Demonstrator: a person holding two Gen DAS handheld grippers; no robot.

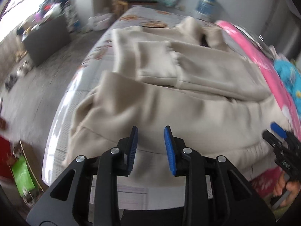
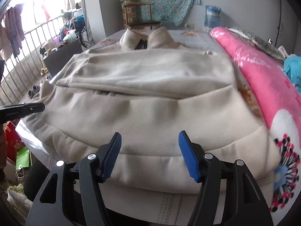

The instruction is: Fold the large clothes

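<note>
1. Garment: beige sweatshirt (image 2: 146, 101), spread on the bed (image 2: 195, 37), sleeves folded across the chest, hem nearest me.
2. Left tool (image 1: 151, 146): narrowly parted, empty, above the hem.
3. Right tool (image 2: 150, 154): wide apart, empty, over the hem band.
4. Risk: thick fleece may slip from a shallow pinch; the pink blanket (image 2: 263, 79) alongside could get caught.
5. Writing: none legible.

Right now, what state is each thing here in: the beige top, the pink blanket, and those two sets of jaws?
beige jacket: spread on the bed, sleeves folded across its body, collar at the far end.
pink blanket: bunched along the bed's right side.
left gripper: jaws apart, nothing between them.
right gripper: jaws wide apart over the hem, gripping nothing.
</note>
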